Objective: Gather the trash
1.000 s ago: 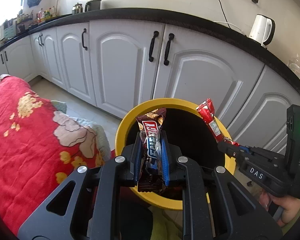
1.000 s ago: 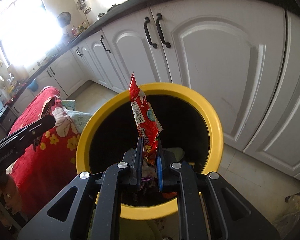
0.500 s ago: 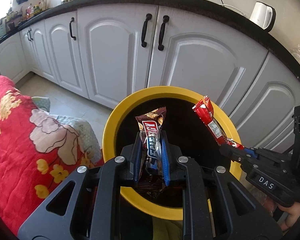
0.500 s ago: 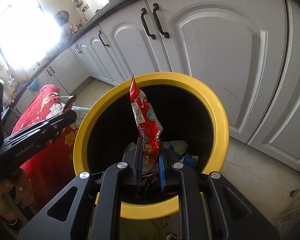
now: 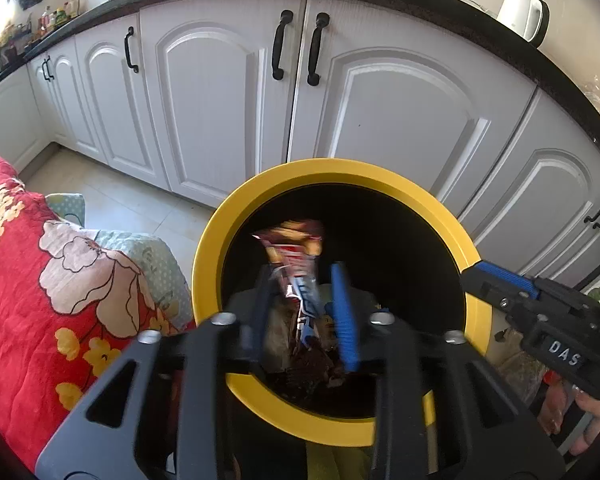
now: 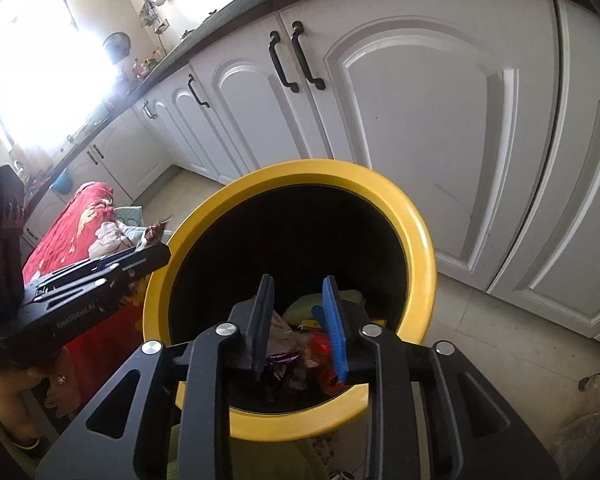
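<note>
Two tongs over my yellow bin (image 5: 260,394) | left gripper (image 5: 302,300) spread, wrapper (image 5: 296,258) slipping loose to drop in | right gripper (image 6: 298,320) spread, empty, above trash (image 6: 320,354).

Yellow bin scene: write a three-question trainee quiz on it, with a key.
1. True or false: the right gripper holds a wrapper.
2. What colour is the bin rim? A red, B yellow, C white.
3. Fill in: the brown wrapper sits between the left gripper's two ____.
Key: 1 false; 2 B; 3 fingers.
</note>
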`<state>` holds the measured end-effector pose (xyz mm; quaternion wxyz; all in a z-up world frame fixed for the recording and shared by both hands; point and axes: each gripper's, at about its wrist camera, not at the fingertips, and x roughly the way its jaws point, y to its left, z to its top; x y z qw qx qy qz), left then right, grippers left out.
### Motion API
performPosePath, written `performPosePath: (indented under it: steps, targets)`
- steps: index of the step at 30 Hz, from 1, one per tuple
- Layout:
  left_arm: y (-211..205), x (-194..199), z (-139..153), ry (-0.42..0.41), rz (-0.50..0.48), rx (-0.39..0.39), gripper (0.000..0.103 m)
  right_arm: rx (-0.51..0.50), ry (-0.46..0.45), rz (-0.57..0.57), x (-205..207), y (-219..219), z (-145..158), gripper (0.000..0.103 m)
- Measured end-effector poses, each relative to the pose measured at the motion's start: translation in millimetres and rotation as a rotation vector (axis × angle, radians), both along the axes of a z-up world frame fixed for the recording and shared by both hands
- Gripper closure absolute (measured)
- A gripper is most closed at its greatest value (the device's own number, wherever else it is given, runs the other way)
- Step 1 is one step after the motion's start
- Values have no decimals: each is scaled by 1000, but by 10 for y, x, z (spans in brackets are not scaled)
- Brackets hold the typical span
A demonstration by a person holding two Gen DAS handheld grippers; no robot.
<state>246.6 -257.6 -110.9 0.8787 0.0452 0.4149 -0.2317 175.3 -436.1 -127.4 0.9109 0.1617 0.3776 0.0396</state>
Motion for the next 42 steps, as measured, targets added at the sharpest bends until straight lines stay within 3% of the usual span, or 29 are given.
performPosePath:
  steps: [4,8,15,18,24,35,42]
  targets:
    - [29,-40,15,2,4,10,58,-14,-11,-13,-47,-31,55,66]
    - [108,-111,85,-1,13,8,40,-29,-20,-24,-128,-31,116,56]
    - [377,-315,312,-39,42,-11,13,-63,-77,-20,-364,138,338,24]
    - [520,-440,414,-62,53,-18,11,-90,-106,-10,-469,271,443,15]
    - [864,-714,591,-111,97,-48,11,-121,-167,-8,-639,508,582,7]
    - [1460,-1224,820,-214,186,-54,11,-223,-320,5,-986,1029,763,7]
    - [1717,-1579,898,-329,249,-46,11,-250,-443,19,-1270,1353,809,6]
